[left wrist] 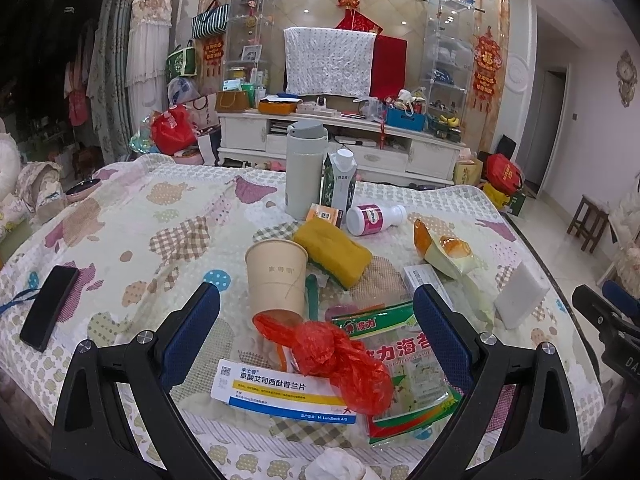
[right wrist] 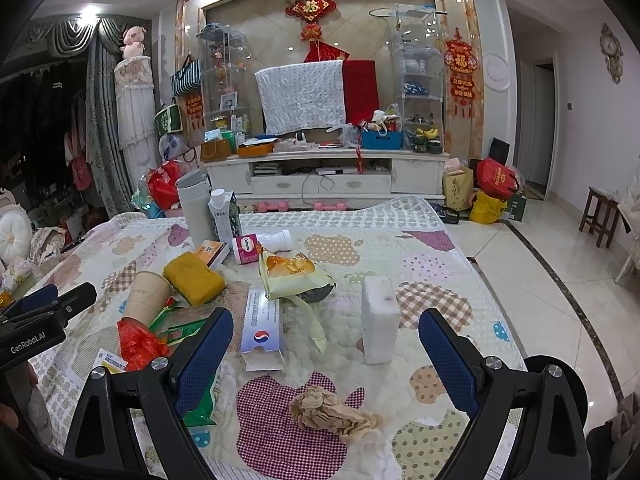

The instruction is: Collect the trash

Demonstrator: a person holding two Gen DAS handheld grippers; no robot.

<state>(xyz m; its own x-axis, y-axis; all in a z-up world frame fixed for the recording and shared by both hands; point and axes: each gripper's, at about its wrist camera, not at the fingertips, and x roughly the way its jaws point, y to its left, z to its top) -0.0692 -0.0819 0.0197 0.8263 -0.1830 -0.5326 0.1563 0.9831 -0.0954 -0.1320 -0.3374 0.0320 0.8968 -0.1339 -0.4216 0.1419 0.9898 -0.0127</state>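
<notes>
We have both grippers hovering over the quilted table [right wrist: 420,240], nothing collected yet as far as we can judge. Left gripper [left wrist: 316,328]: jaws spread wide, empty; between and just ahead of its fingers lie the red plastic bag [left wrist: 340,364], the medicine box [left wrist: 280,394] and the seaweed packet [left wrist: 404,364], overlapping. Right gripper [right wrist: 326,350]: also released, empty; the crumpled tissue [right wrist: 332,408] sits just below its fingers, the white foam block [right wrist: 378,316] ahead toward its right finger, the small white carton [right wrist: 262,332] toward its left. Risks: closing the left gripper on the bag may drag the box and packet along, since they touch. The upside-down paper cup [left wrist: 276,276] stands right behind the bag and could tip if we push forward. The thin bag and tissue may slip out of a shallow pinch. Further ahead, the flask [left wrist: 304,168] and the phone [left wrist: 48,308] off to the left are likely not trash; we should not sweep them.
</notes>
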